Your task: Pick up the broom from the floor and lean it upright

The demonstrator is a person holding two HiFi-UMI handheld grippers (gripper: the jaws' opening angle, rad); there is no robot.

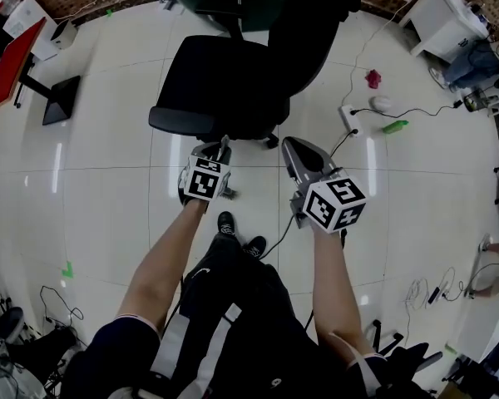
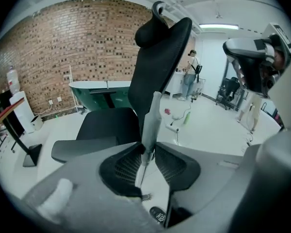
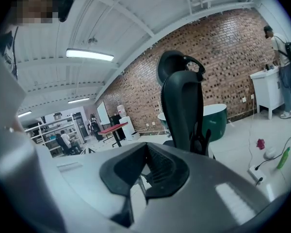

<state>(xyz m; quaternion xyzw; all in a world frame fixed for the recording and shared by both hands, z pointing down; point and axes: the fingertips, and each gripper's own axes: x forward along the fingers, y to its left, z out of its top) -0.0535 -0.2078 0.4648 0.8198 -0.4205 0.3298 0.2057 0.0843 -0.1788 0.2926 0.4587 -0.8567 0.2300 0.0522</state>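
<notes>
Left gripper clamps broom; right gripper closed, empty. Grip firm, raise upright, lean it against chair.

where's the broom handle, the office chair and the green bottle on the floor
broom handle (image 2: 153,116), left gripper view, on the pale shaft just above the jaws
office chair (image 1: 216,81), head view, on the black seat
green bottle (image 1: 394,126), head view, on the middle of its body
</notes>
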